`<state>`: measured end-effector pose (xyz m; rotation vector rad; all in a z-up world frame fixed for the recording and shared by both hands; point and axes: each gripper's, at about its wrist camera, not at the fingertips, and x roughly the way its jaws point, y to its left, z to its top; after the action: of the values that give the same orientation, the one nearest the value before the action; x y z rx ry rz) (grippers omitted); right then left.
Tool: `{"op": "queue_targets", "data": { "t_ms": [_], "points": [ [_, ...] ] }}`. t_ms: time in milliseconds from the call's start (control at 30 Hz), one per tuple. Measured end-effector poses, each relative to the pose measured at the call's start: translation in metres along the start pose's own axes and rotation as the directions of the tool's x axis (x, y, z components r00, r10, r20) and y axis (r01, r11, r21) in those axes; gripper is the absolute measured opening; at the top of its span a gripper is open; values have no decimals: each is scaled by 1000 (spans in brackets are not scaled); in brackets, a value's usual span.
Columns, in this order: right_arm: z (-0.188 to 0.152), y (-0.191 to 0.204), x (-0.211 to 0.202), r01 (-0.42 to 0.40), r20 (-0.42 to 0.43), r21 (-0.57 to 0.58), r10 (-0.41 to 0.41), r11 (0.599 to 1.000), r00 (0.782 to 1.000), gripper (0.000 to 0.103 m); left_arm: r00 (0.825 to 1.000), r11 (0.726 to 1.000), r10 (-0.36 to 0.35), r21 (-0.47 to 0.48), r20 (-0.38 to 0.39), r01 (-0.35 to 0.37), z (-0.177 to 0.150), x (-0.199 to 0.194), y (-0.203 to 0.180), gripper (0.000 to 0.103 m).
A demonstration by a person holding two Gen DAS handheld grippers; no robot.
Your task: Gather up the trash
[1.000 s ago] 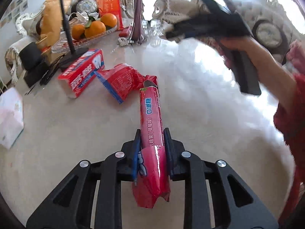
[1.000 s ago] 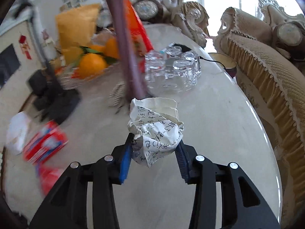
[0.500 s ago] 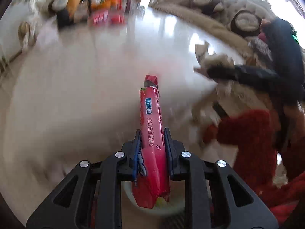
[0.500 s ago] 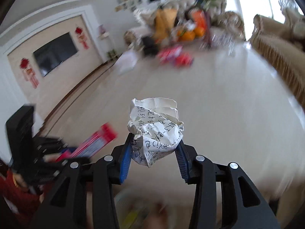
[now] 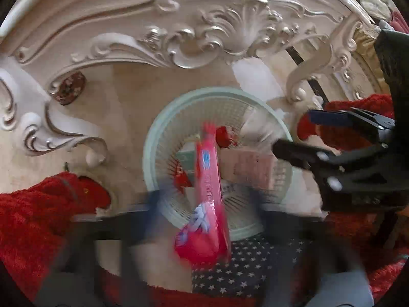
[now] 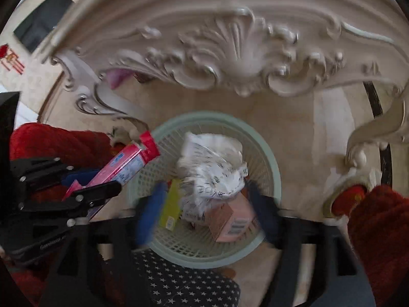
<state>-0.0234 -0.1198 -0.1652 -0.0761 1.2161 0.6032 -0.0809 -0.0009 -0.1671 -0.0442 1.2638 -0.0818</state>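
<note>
Both grippers hang over a pale green mesh wastebasket (image 5: 153, 138) on the floor; it also shows in the right wrist view (image 6: 273, 163). My left gripper (image 5: 204, 204) is blurred with its jaws spread wide, and the long red snack wrapper (image 5: 208, 179) sits loose between them over the basket. My right gripper (image 6: 204, 199) is also spread open, and the crumpled written paper ball (image 6: 212, 163) is free between its fingers above the basket. A pink box (image 6: 230, 217) and other scraps lie in the basket.
The carved white table apron (image 6: 230, 58) and curled legs (image 5: 301, 84) arch over the basket. Red slippers or sleeves (image 5: 38, 217) and star-patterned dark fabric (image 6: 184, 286) flank the basket. The floor is beige tile.
Both grippers swung from the tabletop down over the basket under the table. Both jaws have opened, releasing the red wrapper and the paper ball.
</note>
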Motion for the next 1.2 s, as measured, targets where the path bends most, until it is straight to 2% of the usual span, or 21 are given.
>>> {"op": "queue_targets", "data": {
  "t_ms": [33,133,300,400,500,567,633,700,933,1100,1200],
  "points": [
    [-2,0,-2,6,1,7,-6,1000,1000,91,1000,1000,5,-12,25,-5,0,-4,2,94],
    [1,1,-14,5,26,27,-5,1000,1000,95,999,999,-12,-35,47,14,-3,-10,5,94],
    [-1,-9,-35,13,35,118,-17,993,999,95,997,998,37,-44,70,-34,4,-21,2,94],
    [0,-7,-48,74,43,139,-81,988,996,95,993,996,73,-60,94,-68,8,-31,2,94],
    [-2,-8,-64,115,55,169,-126,979,990,95,982,988,142,-80,124,-133,14,-46,2,94],
    [-2,-7,-77,163,68,179,-177,970,982,95,976,984,165,-89,145,-153,17,-57,1,94],
    [-1,-5,-84,187,65,187,-202,964,977,95,974,985,156,-105,164,-140,21,-69,1,94],
    [0,-6,-96,171,75,211,-190,962,979,95,972,986,145,-112,185,-126,24,-79,-1,94],
    [2,6,-128,205,157,196,-237,959,959,95,941,980,178,-135,289,-144,31,-124,-8,94],
    [4,10,-138,238,192,177,-271,955,943,95,939,983,153,-144,309,-112,34,-137,-9,94],
    [3,9,-138,236,192,178,-268,955,944,95,935,982,162,-145,316,-121,33,-139,-9,94]
  ]
}}
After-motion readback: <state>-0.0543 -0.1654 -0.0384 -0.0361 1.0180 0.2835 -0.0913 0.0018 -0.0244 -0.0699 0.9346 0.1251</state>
